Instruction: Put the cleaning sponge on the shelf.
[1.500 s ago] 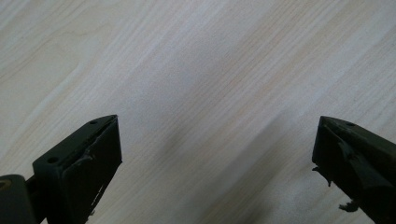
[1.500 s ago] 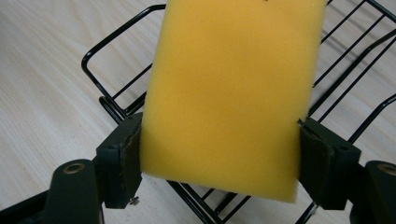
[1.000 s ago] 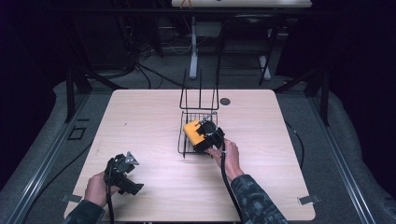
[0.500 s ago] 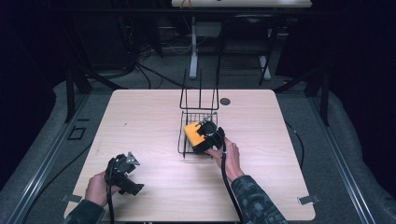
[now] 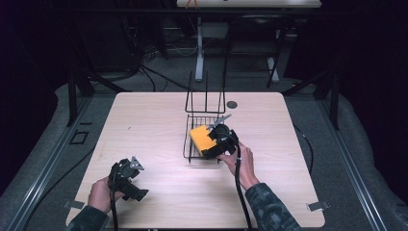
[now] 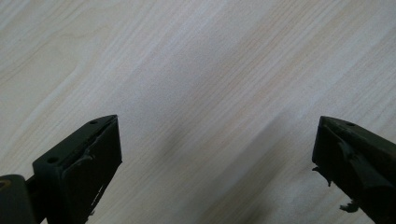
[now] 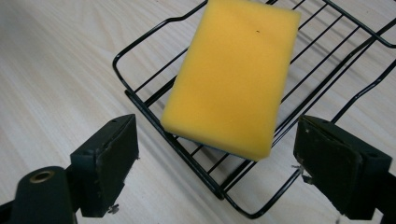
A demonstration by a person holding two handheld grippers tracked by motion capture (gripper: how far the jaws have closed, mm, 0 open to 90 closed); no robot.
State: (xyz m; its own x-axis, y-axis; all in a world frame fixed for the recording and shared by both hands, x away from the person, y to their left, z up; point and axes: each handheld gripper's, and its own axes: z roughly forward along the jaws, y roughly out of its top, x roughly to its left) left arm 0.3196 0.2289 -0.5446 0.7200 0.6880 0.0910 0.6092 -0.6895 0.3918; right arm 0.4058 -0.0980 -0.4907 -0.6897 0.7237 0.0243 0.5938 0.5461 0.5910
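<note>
Near the worktop's front-left corner, left gripper (image 5: 126,175) idle, jaws spread wide over bare wood. Toward the middle, yellow sponge (image 7: 231,77) lies flat in the black wire rack (image 7: 140,95), its near end overhanging the rack's front rim. Right gripper (image 7: 217,172), jaws just been opening, nothing between them. Judgement: back straight out and upward, keeping both pads clear of the wire rim.

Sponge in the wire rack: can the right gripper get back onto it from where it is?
Probably yes. The sponge lies flat in the wire rack, just ahead of the right gripper, whose jaws have just been opening with nothing between them; only the low rim intervenes.
</note>
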